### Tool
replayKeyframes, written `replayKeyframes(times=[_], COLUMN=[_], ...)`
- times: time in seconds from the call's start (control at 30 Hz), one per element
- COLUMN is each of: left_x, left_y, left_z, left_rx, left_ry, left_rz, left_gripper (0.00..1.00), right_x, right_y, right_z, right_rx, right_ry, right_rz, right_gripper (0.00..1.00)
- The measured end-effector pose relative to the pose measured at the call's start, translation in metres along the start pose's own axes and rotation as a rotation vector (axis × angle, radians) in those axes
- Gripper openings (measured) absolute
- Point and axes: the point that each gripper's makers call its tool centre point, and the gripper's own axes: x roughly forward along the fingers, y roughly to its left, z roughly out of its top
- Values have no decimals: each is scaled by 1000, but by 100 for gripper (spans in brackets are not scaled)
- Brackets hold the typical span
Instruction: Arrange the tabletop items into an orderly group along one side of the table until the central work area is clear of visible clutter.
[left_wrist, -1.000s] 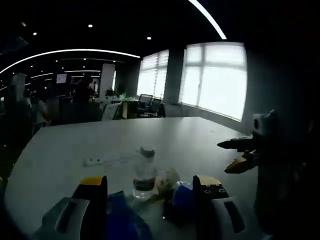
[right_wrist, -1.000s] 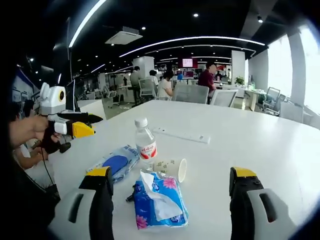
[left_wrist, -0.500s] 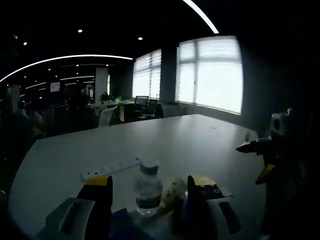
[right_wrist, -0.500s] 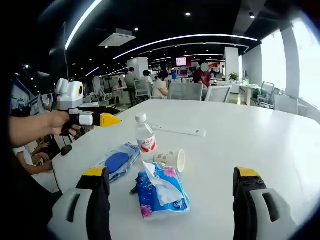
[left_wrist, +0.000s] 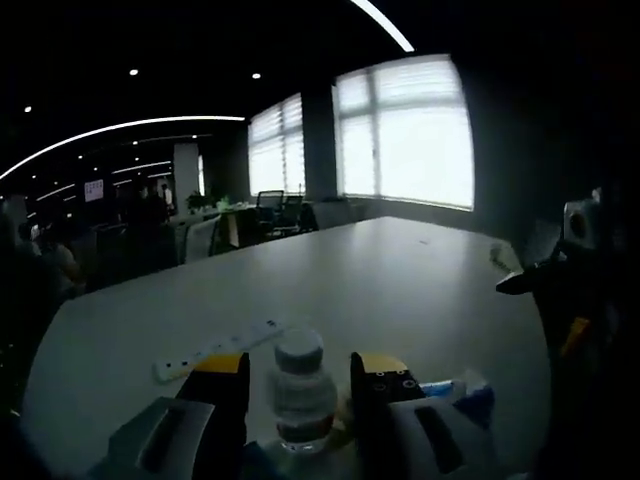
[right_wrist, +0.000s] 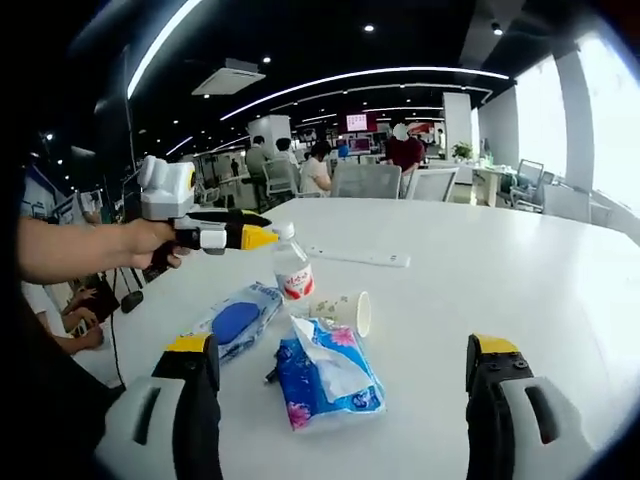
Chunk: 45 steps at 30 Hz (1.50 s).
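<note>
Daylight from the windows leaves the left gripper view dim, yet it shows the water bottle (left_wrist: 302, 392) head-on, upright between the two jaws of the left gripper (left_wrist: 298, 378), which stand narrow around it; whether they touch the plastic cannot be told. The right gripper view gives the brighter, wider look: the same left gripper (right_wrist: 262, 236), held in a hand (right_wrist: 150, 243), reaches in with its yellow tips at the bottle's cap and neck (right_wrist: 291, 274). On the white table (right_wrist: 520, 280), near the edge closest to the person, the clutter sits close together: a blue tissue pack (right_wrist: 329, 372) with white tissue sticking out, a paper cup (right_wrist: 343, 312) lying on its side just behind it, and a clear packet with a blue item (right_wrist: 236, 321) beside the bottle. A white power strip (right_wrist: 357, 257) lies well apart, toward the middle of the table; the left gripper view shows it too (left_wrist: 215, 351), beyond the bottle. Office chairs (right_wrist: 390, 182) and seated people (right_wrist: 322, 166) line the far edge. The right gripper (right_wrist: 345, 400) hangs wide open with nothing between its jaws, just short of the tissue pack.
</note>
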Motion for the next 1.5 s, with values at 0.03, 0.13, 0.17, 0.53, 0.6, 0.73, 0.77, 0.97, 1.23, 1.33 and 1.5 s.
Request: replayKeyframes(times=[0.03, 0.13, 0.17, 0.53, 0.6, 0.73, 0.77, 0.97, 1.23, 1.33, 1.5], left_x=[3, 7, 9, 26, 27, 27, 28, 29, 29, 28, 26], left_y=[2, 2, 3, 4, 1, -1, 0, 1, 2, 1, -4], left_z=[0, 0, 0, -3, -3, -3, -3, -2, -2, -2, 0], left_rx=[2, -8, -8, -33, -41, -31, -27, -26, -12, -1, -14], left_ry=[2, 1, 1, 7, 11, 5, 4, -32, -23, -3, 27], left_rz=[2, -1, -1, -13, -23, -19, -20, -10, -31, -61, -95], left_gripper=[36, 34, 33, 24, 21, 21, 21, 21, 20, 19, 19], right_x=[0, 1, 1, 4, 5, 5, 6, 9, 10, 11, 11], right_y=[0, 2, 3, 0, -2, -4, -5, -8, -12, -13, -14], right_z=[-1, -5, -6, -17, -18, -21, -21, -26, -29, -29, -27], right_rx=[4, 8, 7, 8, 8, 12, 13, 14, 0, 13, -17], right_ry=[-1, 8, 11, 36, 41, 47, 48, 63, 75, 73, 69], right_rz=[0, 2, 2, 2, -1, -9, -10, -16, -29, -30, -35], right_gripper=[99, 99, 99, 99, 99, 98, 98, 97, 95, 94, 93])
